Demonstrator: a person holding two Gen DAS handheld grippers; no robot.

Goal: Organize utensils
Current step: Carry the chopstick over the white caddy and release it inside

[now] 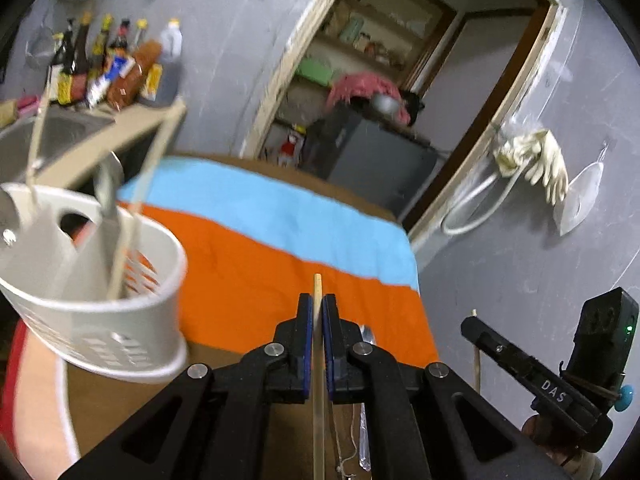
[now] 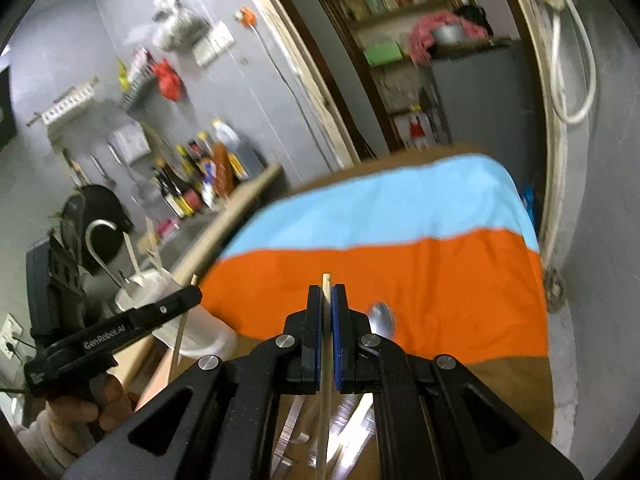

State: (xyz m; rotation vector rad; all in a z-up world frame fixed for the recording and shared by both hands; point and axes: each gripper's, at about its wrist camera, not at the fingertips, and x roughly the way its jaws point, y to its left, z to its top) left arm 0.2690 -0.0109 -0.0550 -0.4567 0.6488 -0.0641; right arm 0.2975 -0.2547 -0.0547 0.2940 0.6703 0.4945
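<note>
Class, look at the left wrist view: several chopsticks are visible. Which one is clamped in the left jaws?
The chopstick running up the centre between the blue-padded jaws of the left gripper. The others stand loose in the white caddy, and one is in the right gripper.

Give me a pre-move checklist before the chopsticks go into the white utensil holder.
1. Left gripper shut on its chopstick: ok, stick sits between both fingers.
2. Right gripper shut on its own chopstick: ok.
3. White utensil holder upright: cannot tell, blurred and looks tilted in the fisheye view.
4. Room in the holder: ok, it holds a few chopsticks and a metal utensil, with open space.
5. Grippers clear of each other: ok, apart in both views.
6. Spoon on the orange cloth: not ok, left to be collected.
</note>
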